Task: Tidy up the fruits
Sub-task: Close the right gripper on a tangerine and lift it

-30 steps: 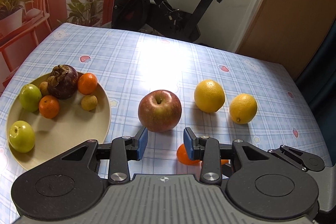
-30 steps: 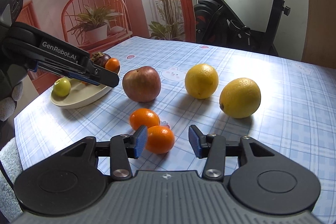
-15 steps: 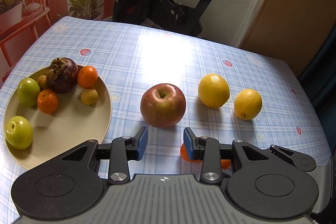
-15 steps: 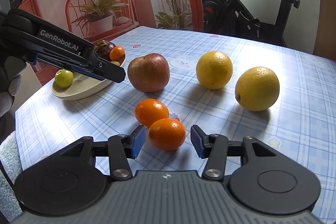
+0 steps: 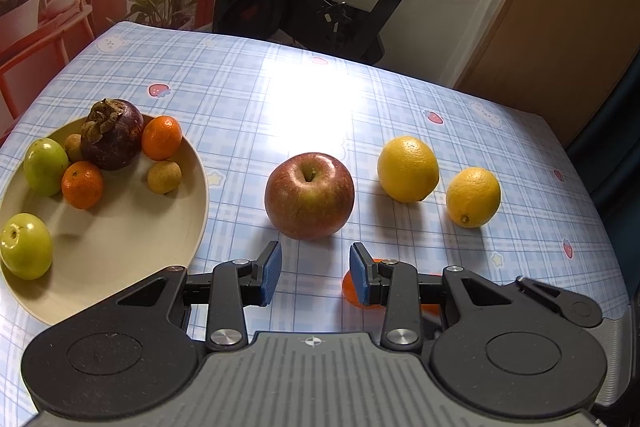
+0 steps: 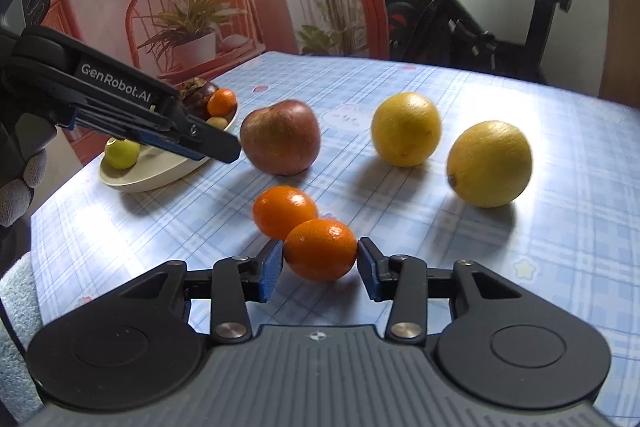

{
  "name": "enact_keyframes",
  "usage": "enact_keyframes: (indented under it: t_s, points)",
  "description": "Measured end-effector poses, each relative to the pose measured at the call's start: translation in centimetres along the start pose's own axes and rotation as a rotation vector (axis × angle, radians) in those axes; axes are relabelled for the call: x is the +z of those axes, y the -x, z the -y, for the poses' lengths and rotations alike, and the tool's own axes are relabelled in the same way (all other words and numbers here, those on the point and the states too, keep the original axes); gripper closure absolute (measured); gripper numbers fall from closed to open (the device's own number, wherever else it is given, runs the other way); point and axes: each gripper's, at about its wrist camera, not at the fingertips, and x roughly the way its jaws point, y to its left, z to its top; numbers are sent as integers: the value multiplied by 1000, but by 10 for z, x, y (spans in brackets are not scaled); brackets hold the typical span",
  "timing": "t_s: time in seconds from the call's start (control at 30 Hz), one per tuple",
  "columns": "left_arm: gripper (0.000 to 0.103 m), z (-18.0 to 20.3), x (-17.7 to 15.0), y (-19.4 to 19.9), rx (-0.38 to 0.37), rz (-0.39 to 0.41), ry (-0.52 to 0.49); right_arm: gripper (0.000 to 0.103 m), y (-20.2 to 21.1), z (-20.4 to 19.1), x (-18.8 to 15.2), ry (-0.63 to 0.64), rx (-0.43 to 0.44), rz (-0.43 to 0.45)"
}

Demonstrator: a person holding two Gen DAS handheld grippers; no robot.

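Fruit spread over a counter (image 5: 248,99) covered in a blue checked cloth with strawberry and rabbit prints. Right gripper (image 6: 320,269): its jaws are closing around the nearer tangerine (image 6: 320,249), which sits between the two blue pads; the left pad touches the peel and the right pad stands at its other side, though whether that one presses cannot be told. A second tangerine (image 6: 284,211) lies just behind the first, touching it. Left gripper (image 5: 315,273): jaws apart with nothing between them, hovering over bare cloth just in front of a red apple (image 5: 309,195); from the right wrist view it shows as a black arm reaching in from the left, above the near side of the plate (image 6: 132,183). Apple: upright, stem hollow upward, near the middle of the counter. To its right, two lemons, one (image 5: 408,169) nearer the apple and one (image 5: 473,197) further right, apart from each other. Cream plate (image 5: 132,259) at the left of the counter holds a dark mangosteen (image 5: 112,140), two small tangerines (image 5: 162,138) (image 5: 82,184) either side of it, two green fruits (image 5: 45,166) (image 5: 26,246), and a small tan fruit (image 5: 164,178), with another partly hidden behind the mangosteen. A gloved hand (image 6: 16,183) shows at the left edge of the right wrist view. Behind the counter stands an exercise bike (image 5: 320,7), beside a wall picture of plants and a chair.
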Motion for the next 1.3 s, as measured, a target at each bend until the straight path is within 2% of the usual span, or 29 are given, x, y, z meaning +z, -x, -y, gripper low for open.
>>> enact_keyframes:
  t_s: [0.13, 0.3, 0.43, 0.77, 1.03, 1.1, 1.13, 1.3]
  points:
    - [63, 5, -4, -6, -22, -10, -23, 59, 8, 10, -1, -23, -56, 35]
    - [61, 11, -8, -10, -63, -13, -54, 59, 10, 21, -6, -84, -78, 42]
    - [49, 19, -12, -17, -55, -9, -110, 59, 14, 26, -9, -115, -87, 50]
    - [49, 26, -16, -39, -84, -66, -115, 59, 14, 27, -10, -131, -80, 45]
    - [49, 27, -19, -52, -83, -70, -98, 59, 13, 27, -10, -133, -71, 37]
    - [52, 28, -20, -53, -85, -65, -97, 59, 13, 27, -10, -133, -70, 37]
    - [58, 29, -19, -52, -100, -65, -97, 59, 13, 27, -10, -132, -68, 37]
    - [59, 27, -22, -48, -104, -71, -92, 59, 12, 27, -10, -132, -64, 33]
